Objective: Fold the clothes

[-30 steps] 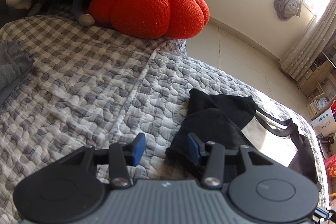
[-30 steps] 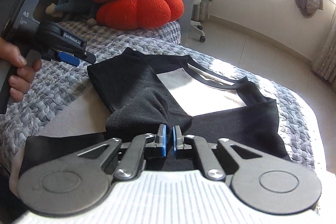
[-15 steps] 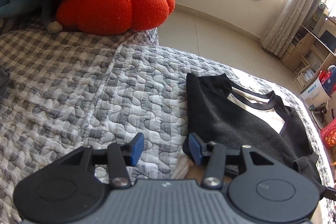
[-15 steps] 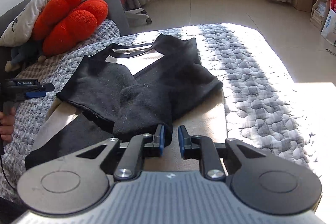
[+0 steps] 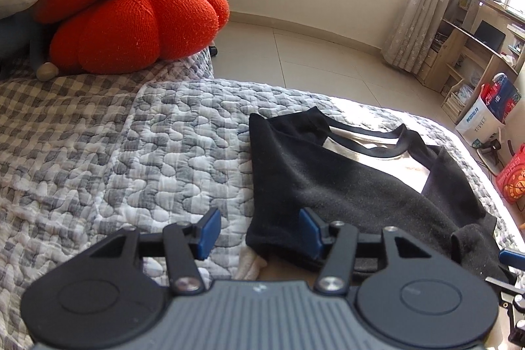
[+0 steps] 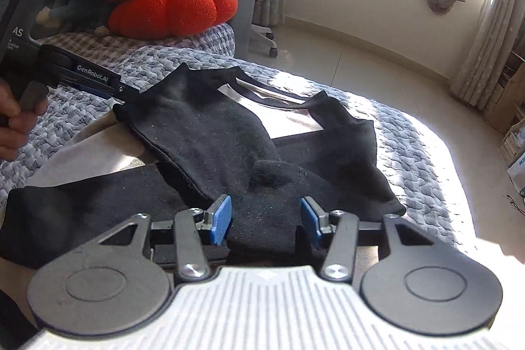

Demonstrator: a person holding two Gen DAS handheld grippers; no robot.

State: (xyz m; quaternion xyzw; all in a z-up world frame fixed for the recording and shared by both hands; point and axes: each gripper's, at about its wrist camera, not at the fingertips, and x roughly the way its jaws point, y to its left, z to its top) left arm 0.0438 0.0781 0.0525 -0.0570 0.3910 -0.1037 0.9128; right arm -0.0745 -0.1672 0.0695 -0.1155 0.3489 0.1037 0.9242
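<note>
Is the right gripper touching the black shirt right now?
Cannot tell. In the right wrist view the right gripper is open with the black shirt between its blue pads, but no contact or gap shows plainly.

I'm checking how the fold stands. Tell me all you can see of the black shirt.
The black shirt is soft, fuzzy knit with a pale panel below its black-trimmed neckline. It lies on the grey quilted bedspread, both sleeves folded inward over the body. The left gripper and right gripper stand at its near edges, jaws open, gripping nothing.

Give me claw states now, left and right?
Left claw: open, holding nothing, at the edge of the black shirt.
Right claw: open, holding nothing, shirt fabric between its fingers.
</note>
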